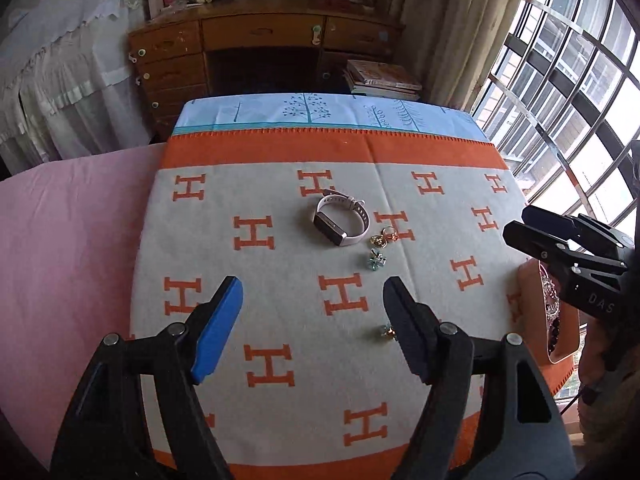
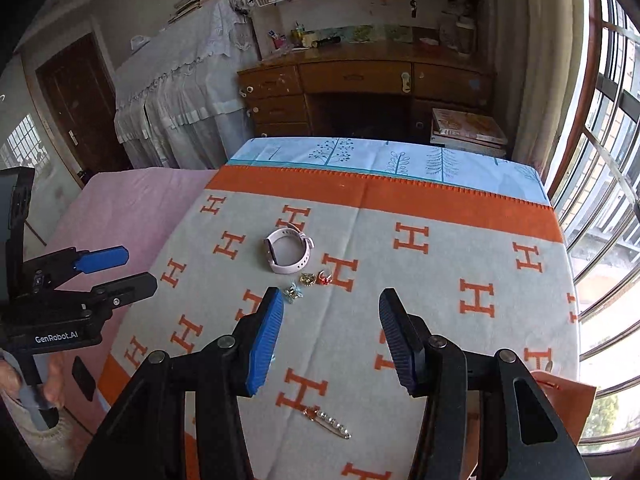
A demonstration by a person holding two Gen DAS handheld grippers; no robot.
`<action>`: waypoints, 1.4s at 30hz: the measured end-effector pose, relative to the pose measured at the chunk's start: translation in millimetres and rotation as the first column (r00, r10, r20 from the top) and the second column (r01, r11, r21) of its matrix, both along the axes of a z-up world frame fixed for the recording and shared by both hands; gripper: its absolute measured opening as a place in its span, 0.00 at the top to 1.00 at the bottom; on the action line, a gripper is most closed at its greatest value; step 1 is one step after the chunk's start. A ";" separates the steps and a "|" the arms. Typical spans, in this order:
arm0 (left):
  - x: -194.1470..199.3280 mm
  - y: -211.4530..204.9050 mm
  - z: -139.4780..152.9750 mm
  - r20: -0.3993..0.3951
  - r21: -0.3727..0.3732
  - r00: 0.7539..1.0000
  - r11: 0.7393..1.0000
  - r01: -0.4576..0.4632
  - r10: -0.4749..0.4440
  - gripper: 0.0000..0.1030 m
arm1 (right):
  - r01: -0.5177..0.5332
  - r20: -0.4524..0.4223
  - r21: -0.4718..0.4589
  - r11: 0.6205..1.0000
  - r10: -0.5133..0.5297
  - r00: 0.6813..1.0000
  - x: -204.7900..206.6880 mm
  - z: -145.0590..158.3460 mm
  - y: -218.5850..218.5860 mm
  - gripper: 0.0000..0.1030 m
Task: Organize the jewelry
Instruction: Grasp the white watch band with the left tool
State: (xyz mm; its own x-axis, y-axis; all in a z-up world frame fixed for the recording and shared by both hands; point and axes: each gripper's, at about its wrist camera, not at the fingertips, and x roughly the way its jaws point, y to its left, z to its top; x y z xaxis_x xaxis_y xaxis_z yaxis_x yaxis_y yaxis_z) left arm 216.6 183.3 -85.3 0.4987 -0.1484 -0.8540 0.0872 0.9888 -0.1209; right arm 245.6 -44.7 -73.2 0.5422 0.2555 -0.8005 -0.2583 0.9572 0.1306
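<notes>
Left gripper (image 1: 313,322) hangs wide above the blanket (image 1: 280,304), nothing between its jaws, and its right finger cuts off a small charm (image 1: 387,333). Ahead on the worktop lies the white watch (image 1: 341,218), then two gold trinkets (image 1: 383,237) too tiny to make out, with a teal one (image 1: 376,261) just beneath. Right gripper (image 2: 331,338) is parted and empty too; its blue finger clips another charm (image 2: 294,293), while a pearl pin (image 2: 327,423) lies near. An orange tray (image 1: 560,312) is cut off at the right edge. Bare blanket all around.
</notes>
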 end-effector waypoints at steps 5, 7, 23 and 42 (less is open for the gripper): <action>59.1 -1.1 -41.0 -0.109 -0.037 0.992 0.997 -0.071 0.066 0.32 | -0.010 -0.106 -0.005 1.000 0.009 0.994 57.4 -27.5 12.6 0.51; 83.0 -2.5 -57.8 -0.137 -0.056 0.986 0.993 -0.106 0.098 0.32 | -0.017 -0.147 0.002 1.000 0.017 0.989 70.4 -48.0 14.4 0.51; 163.2 -70.1 -104.7 -0.217 0.129 0.966 0.976 0.173 -0.142 0.32 | -0.028 -0.272 0.037 0.999 0.037 0.962 103.6 -115.4 14.2 0.51; 181.4 -113.4 -130.3 -0.300 0.279 0.835 0.795 0.539 -0.461 0.69 | -0.005 -0.291 0.037 0.999 0.015 0.957 96.4 -113.7 -5.9 0.51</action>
State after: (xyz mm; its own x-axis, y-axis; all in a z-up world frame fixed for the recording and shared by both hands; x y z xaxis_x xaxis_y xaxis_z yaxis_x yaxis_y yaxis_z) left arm 398.0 69.9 -215.5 0.2424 -0.0109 -0.9701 0.5922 0.7937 0.1391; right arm 341.9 -50.6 -187.0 0.2846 0.2910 -0.9134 -0.2138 0.9481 0.2355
